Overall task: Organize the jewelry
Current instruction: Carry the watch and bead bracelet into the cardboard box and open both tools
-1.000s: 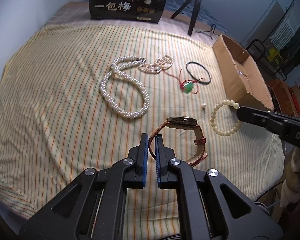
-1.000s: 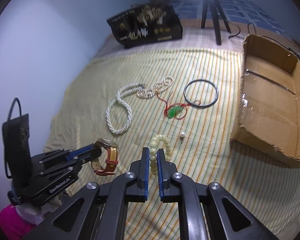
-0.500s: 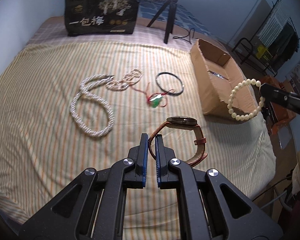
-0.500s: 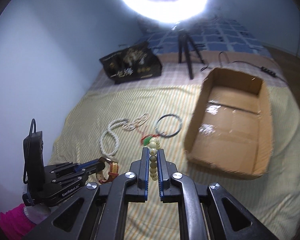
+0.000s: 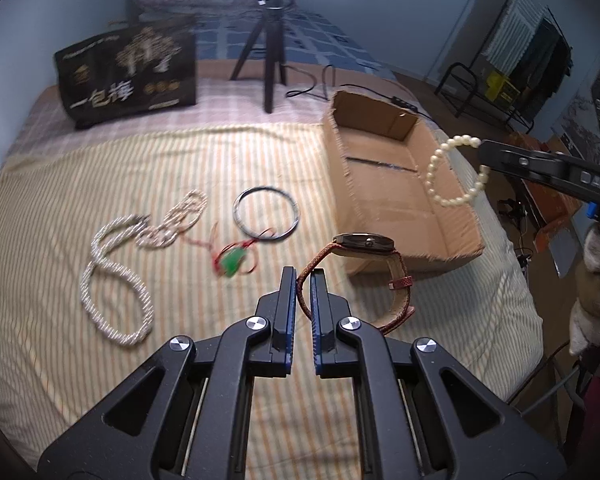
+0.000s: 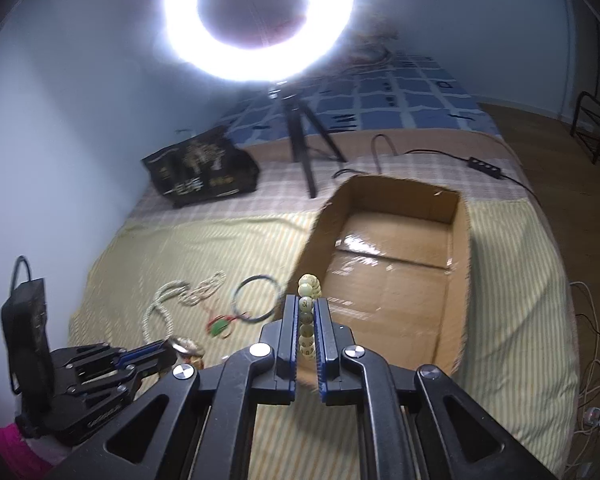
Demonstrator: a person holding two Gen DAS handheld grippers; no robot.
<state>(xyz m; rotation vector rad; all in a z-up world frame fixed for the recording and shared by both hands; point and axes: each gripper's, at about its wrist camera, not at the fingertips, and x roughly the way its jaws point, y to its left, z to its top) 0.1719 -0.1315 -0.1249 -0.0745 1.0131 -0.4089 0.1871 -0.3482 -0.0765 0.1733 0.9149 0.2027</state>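
My left gripper (image 5: 303,276) is shut on the brown strap of a wristwatch (image 5: 364,242), held in the air above the striped bedspread (image 5: 60,240) beside the near left corner of the open cardboard box (image 5: 384,188). My right gripper (image 6: 306,304) is shut on a cream bead bracelet (image 6: 308,322), which hangs over the box (image 6: 388,280) near its near left wall. From the left wrist view the bracelet (image 5: 452,172) dangles from the right gripper's tip above the box's right side. On the bedspread lie a twisted pearl necklace (image 5: 116,276), a smaller bead chain (image 5: 180,216), a dark bangle (image 5: 266,214) and a green pendant on red cord (image 5: 234,262).
A black printed bag (image 5: 128,72) and a ring-light tripod (image 5: 270,52) stand at the back of the bed, with a cable and power strip (image 6: 484,168) behind the box. The wall runs along the left. The bed's edge drops off at the right, with racks beyond.
Both grippers have lifted and travelled right toward the cardboard box, carrying the watch and the bracelet. The bracelet came up off the bedspread and now hangs over the box.
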